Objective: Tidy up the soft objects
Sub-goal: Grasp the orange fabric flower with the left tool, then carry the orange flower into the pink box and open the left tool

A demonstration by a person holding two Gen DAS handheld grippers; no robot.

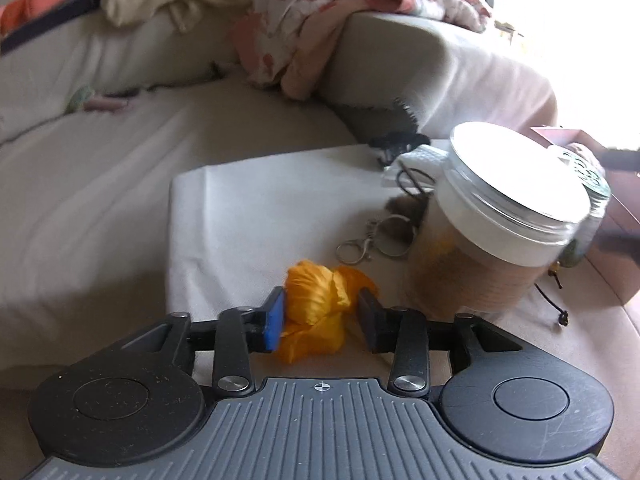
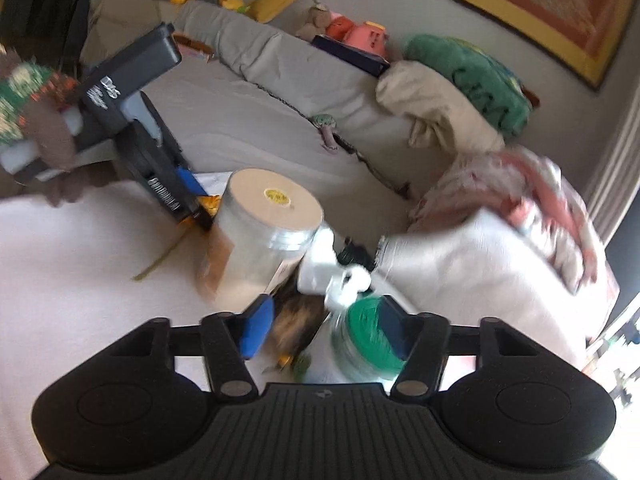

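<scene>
I judge I am mid-pickup: my left gripper (image 1: 323,315) straddles the orange fabric flower (image 1: 320,312) on the white cloth (image 1: 248,216) beside the big jar (image 1: 500,224), jaws part-open with only the blue pad touching, so closing comes next, while my right gripper (image 2: 326,330), blurred, seems to straddle a green-lidded jar (image 2: 370,340).

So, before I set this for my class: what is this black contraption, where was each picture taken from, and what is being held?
No robot: a person holds a two-finger gripper in each hand, each with a camera looking along its fingers. One picture comes from the left gripper, the other from the right gripper. On a white cloth stand a white-lidded jar and a green-lidded jar, beside a key ring. An orange flower sits between the left fingers; whether either gripper actually squeezes anything is unclear.
</scene>
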